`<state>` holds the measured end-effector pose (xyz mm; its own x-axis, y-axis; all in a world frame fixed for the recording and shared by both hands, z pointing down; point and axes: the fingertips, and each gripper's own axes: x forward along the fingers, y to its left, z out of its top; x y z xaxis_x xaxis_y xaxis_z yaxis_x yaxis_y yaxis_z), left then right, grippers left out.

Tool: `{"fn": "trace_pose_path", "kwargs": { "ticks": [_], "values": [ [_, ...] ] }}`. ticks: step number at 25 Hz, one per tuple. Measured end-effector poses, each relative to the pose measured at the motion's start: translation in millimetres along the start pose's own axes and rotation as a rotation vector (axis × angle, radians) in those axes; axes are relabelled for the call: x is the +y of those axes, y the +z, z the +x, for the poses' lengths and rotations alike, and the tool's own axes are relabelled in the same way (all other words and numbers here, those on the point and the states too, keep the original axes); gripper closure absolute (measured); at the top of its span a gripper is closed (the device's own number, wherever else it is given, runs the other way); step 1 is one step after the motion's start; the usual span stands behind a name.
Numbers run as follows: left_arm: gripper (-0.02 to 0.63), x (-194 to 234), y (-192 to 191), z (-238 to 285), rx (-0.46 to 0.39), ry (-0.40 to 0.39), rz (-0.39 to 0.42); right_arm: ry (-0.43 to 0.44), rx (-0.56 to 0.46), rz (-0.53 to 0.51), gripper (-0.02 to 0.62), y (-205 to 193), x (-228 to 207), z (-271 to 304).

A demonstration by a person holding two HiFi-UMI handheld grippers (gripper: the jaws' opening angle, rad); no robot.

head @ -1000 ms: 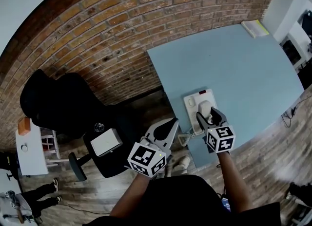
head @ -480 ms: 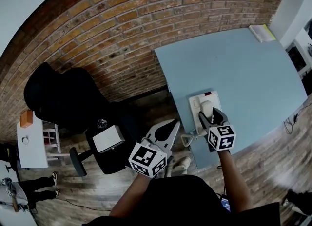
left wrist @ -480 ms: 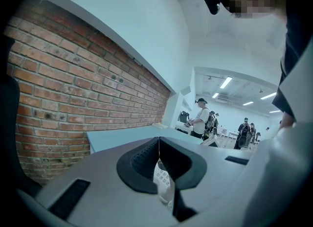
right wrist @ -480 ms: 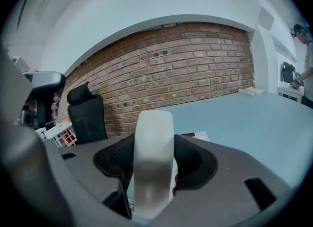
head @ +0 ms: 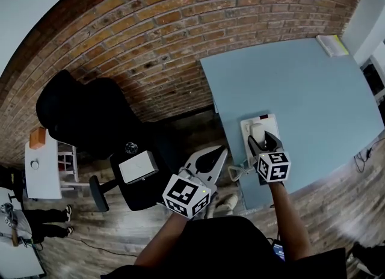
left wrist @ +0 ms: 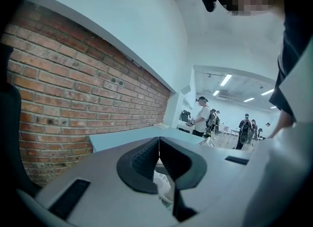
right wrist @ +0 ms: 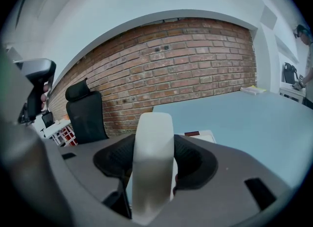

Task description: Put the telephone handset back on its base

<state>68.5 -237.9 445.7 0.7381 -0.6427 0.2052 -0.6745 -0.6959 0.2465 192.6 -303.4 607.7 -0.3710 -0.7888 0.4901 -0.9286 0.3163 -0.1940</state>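
**While the right jaws clamp the handset, the left jaws sit shut and empty**

Since size sets the order: a red brick wall (head: pixel 150 25) runs behind everything. The pale blue flat-topped desk (head: pixel 301 85) sits against it. A black high-backed office chair (head: pixel 84 115) stands on the wood plank floor (head: pixel 337 211), well left of the desk.

- Left gripper (head: pixel 215 154): off the desk's left edge, over the floor. Jaws pressed together, nothing between them (left gripper view confirms (left wrist: pixel 159 147)).
- Right gripper (head: pixel 262 139): at the desk's near edge, jaws closed on the white plastic telephone handset (head: pixel 257 132).
- White rectangular telephone base (head: pixel 246 130): lies on the desk near that edge, with a small red patch at its far end.
- Handset: overlaps the base in the head view. Cannot tell whether it touches the base. In the right gripper view it stands upright between the pads (right wrist: pixel 152 162), with the base just behind.
- Light coiled cord (head: pixel 237 171): hangs off the desk edge, between the two grippers.
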Motion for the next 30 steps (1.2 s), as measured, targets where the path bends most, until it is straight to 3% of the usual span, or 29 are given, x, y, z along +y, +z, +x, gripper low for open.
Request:
{"fn": "trace_pose_path", "kwargs": {
  "ticks": [6,30],
  "values": [
    [0.595,-1,-3,-3,0.014,0.012,0.02,-0.005,0.022,-0.034,0.348,-5,6,12],
    [0.596,5,-12,-12,0.033,0.049,-0.005,-0.03,0.086,-0.01,0.348,-22,-4,52]
  ]
}}
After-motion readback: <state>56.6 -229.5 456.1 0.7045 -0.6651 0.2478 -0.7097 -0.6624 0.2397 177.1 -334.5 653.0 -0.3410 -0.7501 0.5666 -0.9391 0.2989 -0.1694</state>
